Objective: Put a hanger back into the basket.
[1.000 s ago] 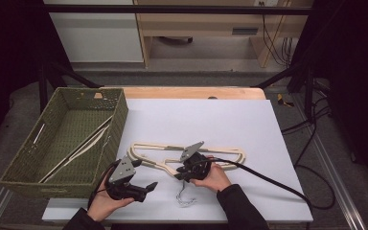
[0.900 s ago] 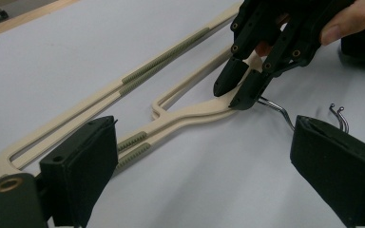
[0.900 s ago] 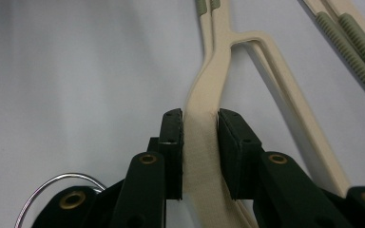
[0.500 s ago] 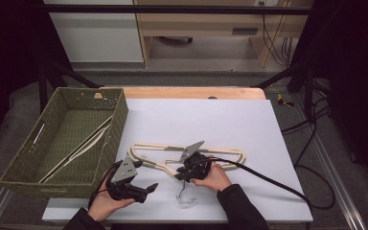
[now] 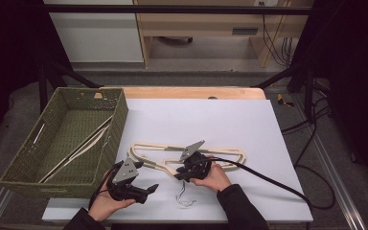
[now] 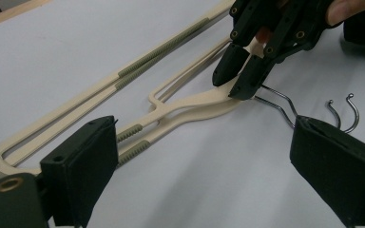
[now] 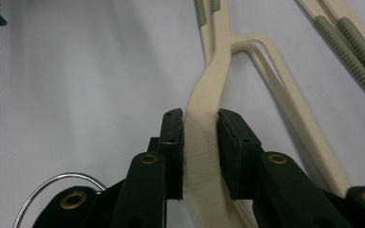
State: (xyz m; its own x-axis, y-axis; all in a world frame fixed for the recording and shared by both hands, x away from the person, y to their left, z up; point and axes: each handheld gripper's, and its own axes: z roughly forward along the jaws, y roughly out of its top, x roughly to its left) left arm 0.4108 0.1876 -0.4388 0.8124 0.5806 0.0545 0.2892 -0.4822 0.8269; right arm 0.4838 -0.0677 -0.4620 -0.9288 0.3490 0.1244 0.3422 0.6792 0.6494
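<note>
A basket [image 5: 28,163] sits at the left edge of the tabletop [image 5: 211,115], with hangers [image 5: 84,146] lying in it. Just right of it, toward the near side, two stacked hangers [image 5: 230,154] lie flat on the tabletop, hooks [image 5: 184,196] pointing at the near edge. The right gripper [image 5: 179,175] is at their neck; the left gripper [image 5: 148,189] is near the basket's front corner.

Your left gripper [image 6: 209,166] has its two black jaws wide apart, with nothing between them. Past them, two cream hangers [image 6: 138,95] lie together on the white table [image 6: 66,52]. Your right gripper [image 6: 242,78] pinches them by their silver hooks [image 6: 344,111].
</note>
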